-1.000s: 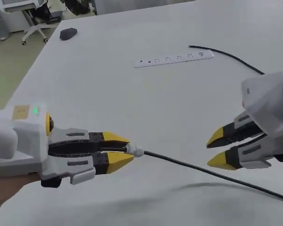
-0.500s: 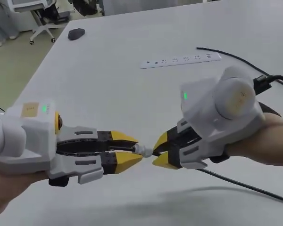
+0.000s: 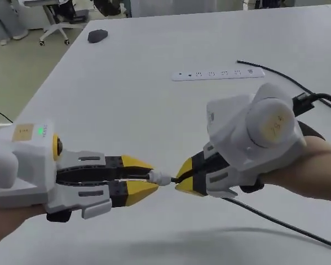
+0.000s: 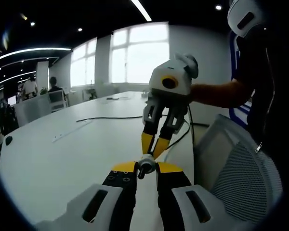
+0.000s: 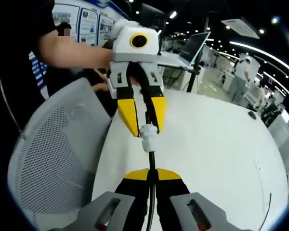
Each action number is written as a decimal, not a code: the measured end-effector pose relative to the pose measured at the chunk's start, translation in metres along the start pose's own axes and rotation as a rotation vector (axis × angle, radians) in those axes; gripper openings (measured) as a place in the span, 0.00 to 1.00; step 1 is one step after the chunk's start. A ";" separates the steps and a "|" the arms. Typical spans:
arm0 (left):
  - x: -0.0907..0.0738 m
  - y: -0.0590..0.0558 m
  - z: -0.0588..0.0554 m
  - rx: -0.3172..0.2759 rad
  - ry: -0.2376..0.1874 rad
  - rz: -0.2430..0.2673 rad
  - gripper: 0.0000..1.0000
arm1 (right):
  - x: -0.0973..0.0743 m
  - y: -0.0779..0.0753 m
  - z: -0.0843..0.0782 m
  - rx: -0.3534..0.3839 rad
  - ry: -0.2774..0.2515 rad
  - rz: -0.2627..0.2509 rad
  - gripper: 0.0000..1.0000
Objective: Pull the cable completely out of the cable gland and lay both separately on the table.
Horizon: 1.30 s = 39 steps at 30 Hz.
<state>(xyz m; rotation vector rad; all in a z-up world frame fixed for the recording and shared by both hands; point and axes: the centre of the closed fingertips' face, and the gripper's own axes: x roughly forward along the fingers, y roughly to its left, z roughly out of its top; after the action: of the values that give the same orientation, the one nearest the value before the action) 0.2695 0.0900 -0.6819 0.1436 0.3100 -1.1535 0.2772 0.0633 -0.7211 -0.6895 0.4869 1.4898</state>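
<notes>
Your left gripper [image 3: 149,178] clenched on the white cable gland [image 3: 160,179], over the white table [image 3: 127,99], your right gripper [image 3: 181,176] tip to tip with it, clamped on the black cable [image 3: 276,222] just beside the gland, cable still seated in the gland, trailing off to your right, power strip [image 3: 218,73] well apart.

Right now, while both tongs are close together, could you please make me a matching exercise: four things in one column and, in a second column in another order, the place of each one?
Things
1. cable gland
2. cable
3. power strip
4. dark mouse

Places
A. clamped in the right tongs, trailing off over the table
B. near the far left edge of the table
C. clamped in the left tongs
D. mid-table, beyond the right tongs

Pairs: 1-C, 2-A, 3-D, 4-B
</notes>
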 end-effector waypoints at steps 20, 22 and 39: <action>-0.113 0.023 -0.056 -0.112 -0.119 0.311 0.15 | 0.028 -0.014 0.058 0.217 -0.110 -0.060 0.00; -0.121 0.025 -0.064 -0.147 -0.146 0.353 0.15 | 0.035 -0.014 0.077 0.281 -0.191 -0.037 0.00; -0.154 0.040 -0.147 -0.256 -0.145 0.563 0.15 | 0.141 -0.021 0.116 0.458 -0.288 -0.078 0.00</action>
<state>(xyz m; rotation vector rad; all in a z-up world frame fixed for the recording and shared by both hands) 0.2247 0.2803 -0.7749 -0.0771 0.2629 -0.5559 0.2905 0.2459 -0.7310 -0.1299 0.5464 1.3127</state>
